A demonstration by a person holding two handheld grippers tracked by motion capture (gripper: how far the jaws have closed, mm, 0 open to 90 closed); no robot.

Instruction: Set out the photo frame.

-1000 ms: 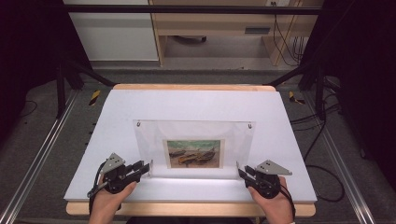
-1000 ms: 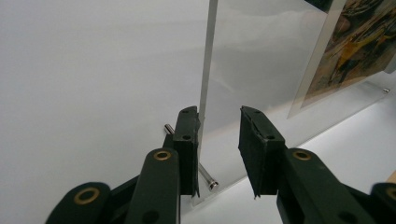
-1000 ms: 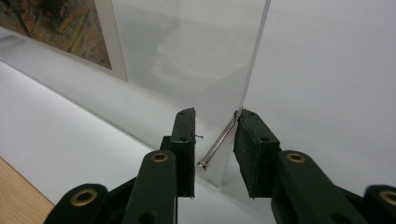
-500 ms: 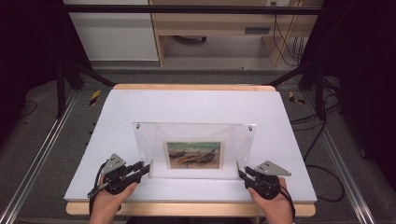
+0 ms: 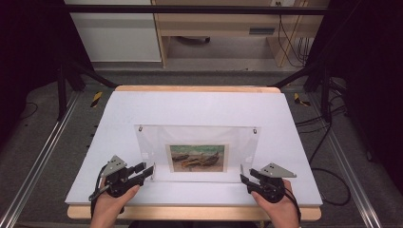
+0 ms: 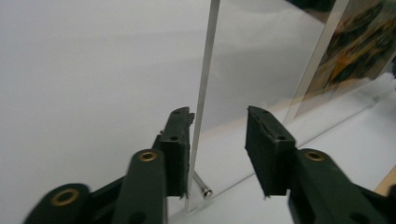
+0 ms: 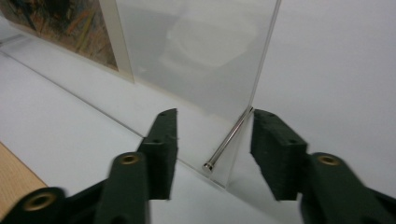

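A clear acrylic picture frame stands tilted on the white board, with a print of boats inside it. My left gripper is at its lower left corner. In the left gripper view the panel's edge runs between the jaws of the left gripper, close against the left pad and well apart from the other. My right gripper is at the lower right corner, where the panel's edge stands between the jaws of the right gripper, near the right pad. Both pairs of jaws have just been opening and now stand open.
A metal pin sticks out of the frame's lower corner on each side, another pin by the left jaw. The board rests on a wooden table edge. Dark floor, rails and cables surround the table; a wooden cabinet stands behind.
Both grippers' jaws have spread apart around the frame's lower corners. The hands and the frame have stayed where they were.
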